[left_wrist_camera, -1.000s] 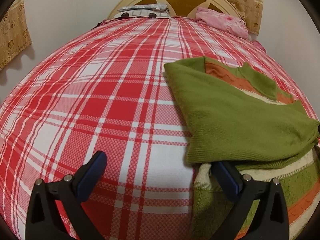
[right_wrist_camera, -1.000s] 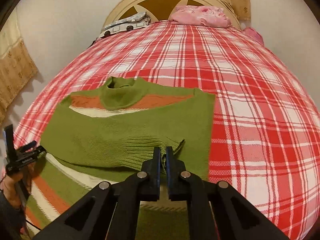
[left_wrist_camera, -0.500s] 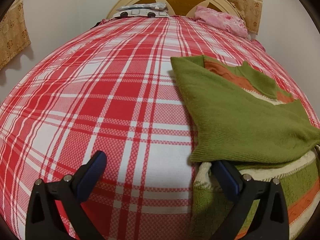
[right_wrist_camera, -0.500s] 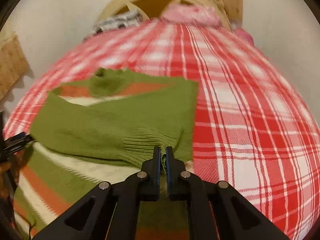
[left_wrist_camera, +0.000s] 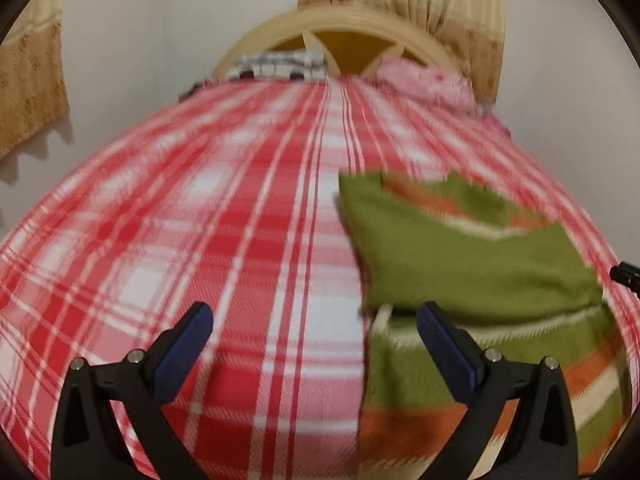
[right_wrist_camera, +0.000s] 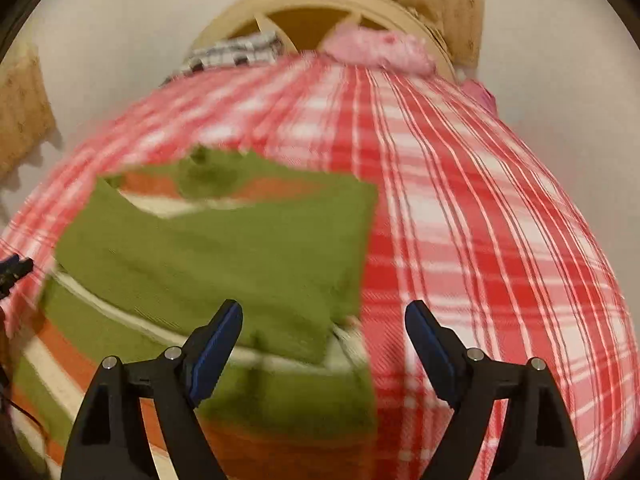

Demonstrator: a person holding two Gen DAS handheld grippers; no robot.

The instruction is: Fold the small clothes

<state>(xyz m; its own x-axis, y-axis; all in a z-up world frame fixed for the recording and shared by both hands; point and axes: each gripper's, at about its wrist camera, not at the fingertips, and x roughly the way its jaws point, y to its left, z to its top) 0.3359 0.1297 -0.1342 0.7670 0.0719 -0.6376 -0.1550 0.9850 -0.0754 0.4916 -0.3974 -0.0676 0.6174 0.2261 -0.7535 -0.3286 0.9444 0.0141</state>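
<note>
Sweater (right_wrist_camera: 224, 256): green knit with orange and cream stripes, lying on the bed (left_wrist_camera: 248, 240); both sleeves folded across the chest, collar toward the headboard (right_wrist_camera: 312, 12).
Sweater position: right half of the left wrist view (left_wrist_camera: 472, 264), left half of the right wrist view; lower striped body flat, running out of the bottom of both views.
Left gripper (left_wrist_camera: 316, 340): jaws spread wide, nothing between them but the plaid cover; its right finger sits over the sweater's near edge, contact can't be told through the blur.
Right gripper (right_wrist_camera: 324, 336): jaws opening, wide apart now; the folded sleeve end lies below and between them, pads (right_wrist_camera: 218, 344) not pressing on it.
Bed: red and white plaid cover, fills most of both views.
Head end: checked cloth (left_wrist_camera: 280, 65) at left, pink cloth (right_wrist_camera: 376, 50) at right, both against the headboard.
Walls: tan curtains (left_wrist_camera: 448, 8) behind the headboard, another curtain at far left.
Other-gripper sightings: small black part at the right edge of the left view (left_wrist_camera: 626, 274) and at the left edge of the right view.
Image quality: both views motion-blurred.
</note>
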